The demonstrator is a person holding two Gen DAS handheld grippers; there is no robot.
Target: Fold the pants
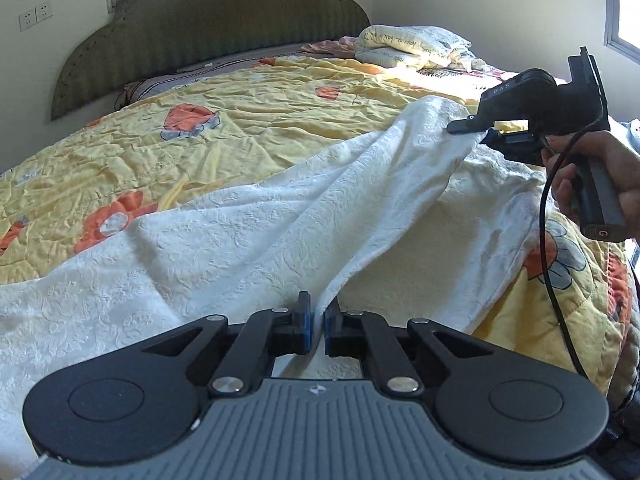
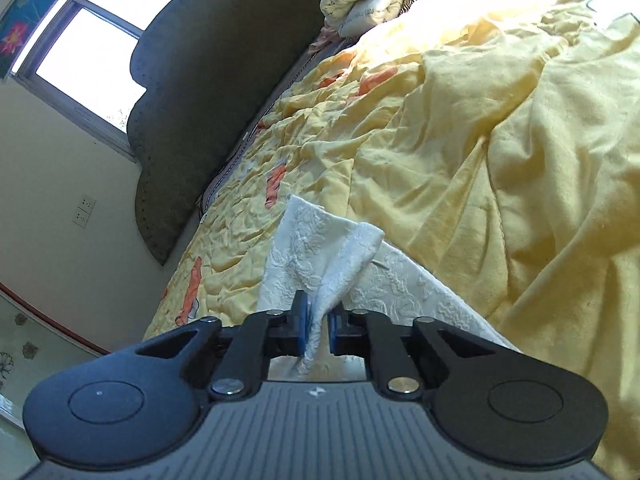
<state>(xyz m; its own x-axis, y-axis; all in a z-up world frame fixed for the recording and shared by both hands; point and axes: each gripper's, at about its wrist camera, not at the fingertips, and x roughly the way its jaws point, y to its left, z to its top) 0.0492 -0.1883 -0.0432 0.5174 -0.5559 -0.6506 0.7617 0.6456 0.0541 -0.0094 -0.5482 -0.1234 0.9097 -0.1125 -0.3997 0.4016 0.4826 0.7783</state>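
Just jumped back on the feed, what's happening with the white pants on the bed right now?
A person is working both handheld grippers on the white pants, which lie across the yellow floral quilt. The left gripper is shut on a near edge of the fabric. The right gripper is shut on another edge, raised off the quilt so the cloth is tented between the two. No fold is laid down yet.
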